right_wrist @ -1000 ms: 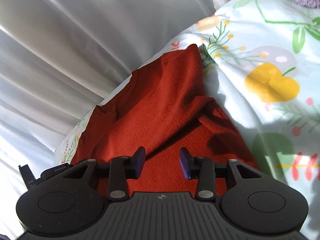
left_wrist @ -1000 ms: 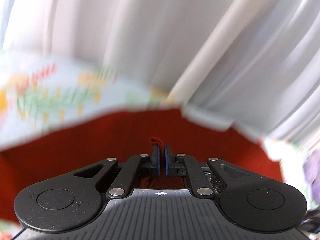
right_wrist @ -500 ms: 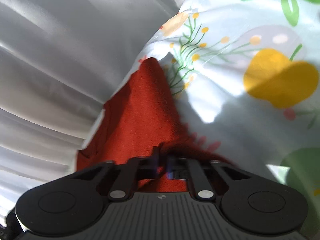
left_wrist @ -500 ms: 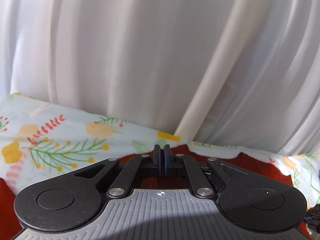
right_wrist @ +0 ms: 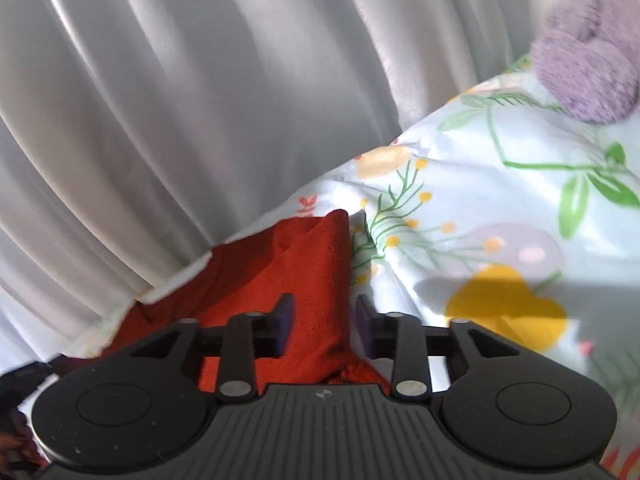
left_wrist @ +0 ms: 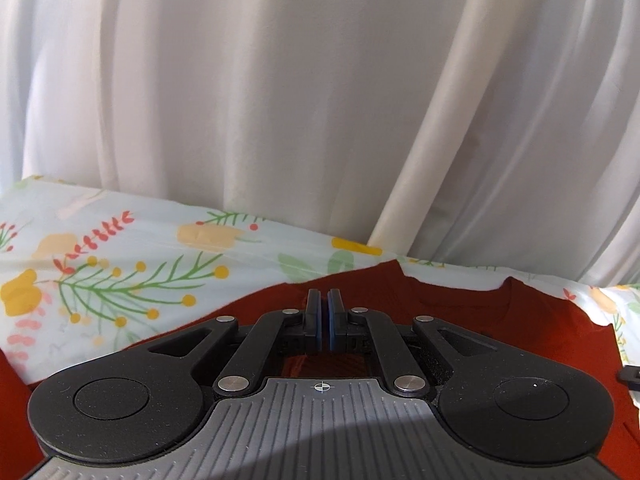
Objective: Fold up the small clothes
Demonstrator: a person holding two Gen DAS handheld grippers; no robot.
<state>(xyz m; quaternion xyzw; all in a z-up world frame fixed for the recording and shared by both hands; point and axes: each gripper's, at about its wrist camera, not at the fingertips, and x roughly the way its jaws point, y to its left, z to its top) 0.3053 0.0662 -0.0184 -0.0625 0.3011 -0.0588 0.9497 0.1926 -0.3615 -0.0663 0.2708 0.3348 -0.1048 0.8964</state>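
A rust-red knit garment point(left_wrist: 480, 312) lies spread on the floral bed sheet point(left_wrist: 140, 248), its neckline to the right of my left gripper point(left_wrist: 324, 320). That gripper hovers low over the cloth with its blue pads shut; no cloth shows in the thin slit between them. In the right wrist view a raised fold of the red garment point(right_wrist: 280, 264) runs between the fingers of my right gripper point(right_wrist: 324, 322). Its jaws are opening, and a gap shows between the cloth and the right pad.
White curtains point(left_wrist: 280, 100) hang right behind the bed's far edge. A fluffy purple toy point(right_wrist: 588, 60) sits on the bed sheet point(right_wrist: 480, 200) at the upper right. Bare sheet lies to the right of the garment.
The left gripper tilted up after the blurred first frame and has stayed shut. The right gripper closed on the garment's fold half a second ago, has opened again, and its view swung to show the purple toy.
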